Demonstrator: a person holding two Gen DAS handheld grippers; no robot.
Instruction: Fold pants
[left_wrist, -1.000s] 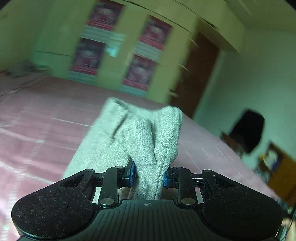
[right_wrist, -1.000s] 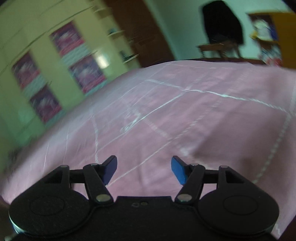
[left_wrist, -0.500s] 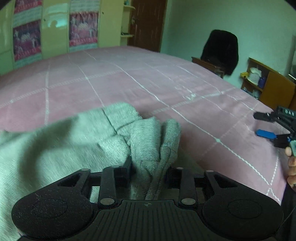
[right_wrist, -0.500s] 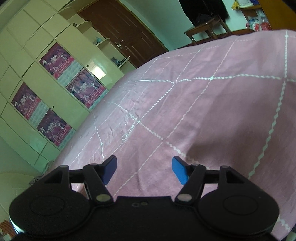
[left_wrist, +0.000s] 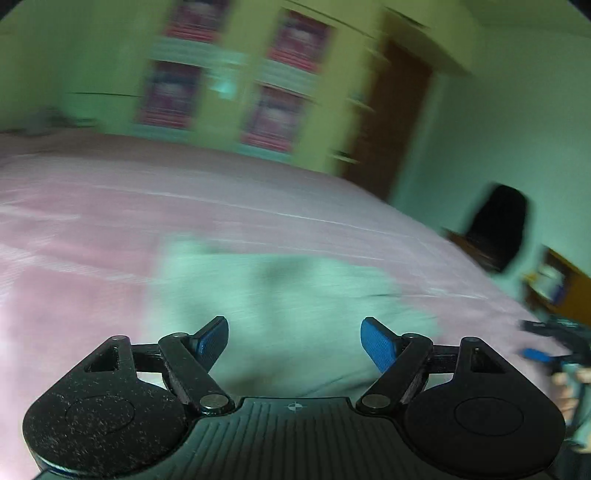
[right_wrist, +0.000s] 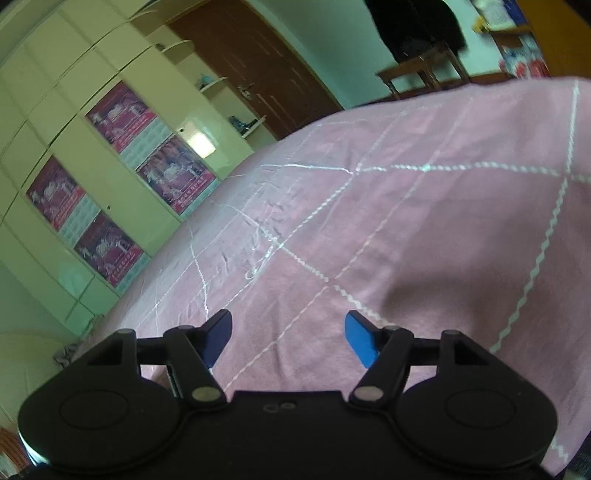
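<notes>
The grey pants (left_wrist: 280, 295) lie flat on the pink bedspread (left_wrist: 92, 229), blurred by motion, just beyond my left gripper (left_wrist: 294, 341). The left gripper is open and empty, a little above the cloth. My right gripper (right_wrist: 287, 338) is open and empty over bare bedspread (right_wrist: 406, 229); the pants do not show in the right wrist view. The right gripper also shows at the right edge of the left wrist view (left_wrist: 554, 343), held by a hand.
A wall of cream cupboards with pink posters (right_wrist: 110, 177) and a brown door (right_wrist: 266, 74) stand beyond the bed. A chair draped with dark clothing (left_wrist: 498, 229) and a wooden shelf (left_wrist: 565, 288) stand to the right of the bed.
My left gripper has opened and let go of the pants, which now lie on the bed. The left view swung up and left. The right gripper stayed open and shifted little.
</notes>
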